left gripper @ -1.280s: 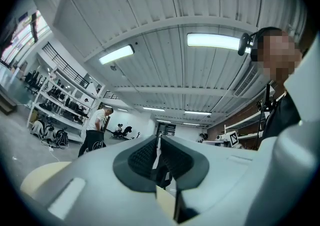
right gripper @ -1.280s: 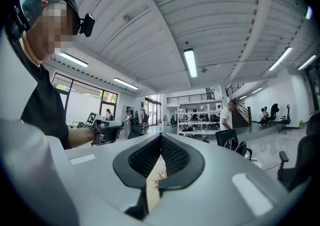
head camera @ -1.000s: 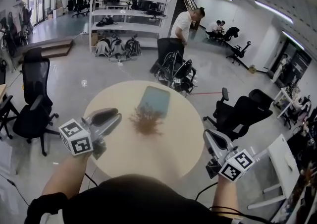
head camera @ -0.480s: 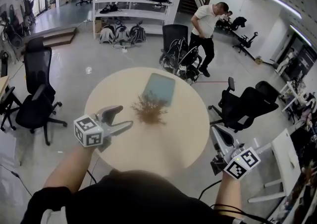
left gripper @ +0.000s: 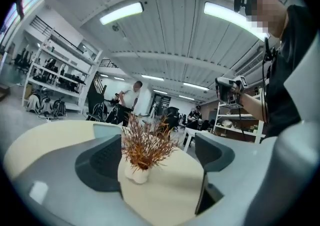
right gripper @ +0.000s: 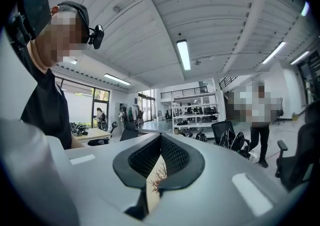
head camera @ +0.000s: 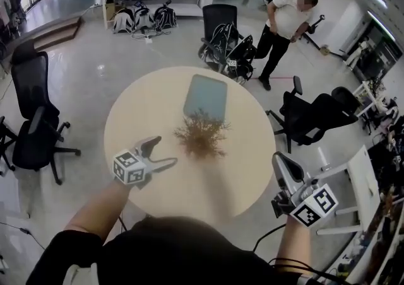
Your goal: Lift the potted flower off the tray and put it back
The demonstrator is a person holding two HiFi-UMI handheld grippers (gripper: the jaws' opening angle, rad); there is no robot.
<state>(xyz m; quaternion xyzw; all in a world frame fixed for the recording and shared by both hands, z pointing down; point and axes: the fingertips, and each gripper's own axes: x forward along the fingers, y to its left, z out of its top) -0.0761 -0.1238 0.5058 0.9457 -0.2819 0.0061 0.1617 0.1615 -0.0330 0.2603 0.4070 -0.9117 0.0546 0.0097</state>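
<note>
The potted flower (head camera: 202,138), a brown dried tuft in a small white pot (left gripper: 137,172), stands mid-table at the near end of the grey-blue tray (head camera: 206,91). In the left gripper view the pot rests on beige table top, with the tray (left gripper: 107,129) behind it. My left gripper (head camera: 163,154) hovers low over the table, left of the flower and apart from it. Its jaws have just been opening and stand wide, with nothing between them (left gripper: 160,156). My right gripper (head camera: 282,165) hangs off the table's right edge. It is shut and empty (right gripper: 159,162).
The round beige table (head camera: 139,113) stands in an open office. A black chair (head camera: 35,110) is at the left and another (head camera: 315,120) at the right. A person (head camera: 287,22) stands beyond the table by a loaded chair (head camera: 224,41). Shelving lines the back.
My left gripper has dropped toward the table and nearer the flower, and its jaws went from nearly shut to wide. The right gripper shifted slightly. The person behind walked to the right.
</note>
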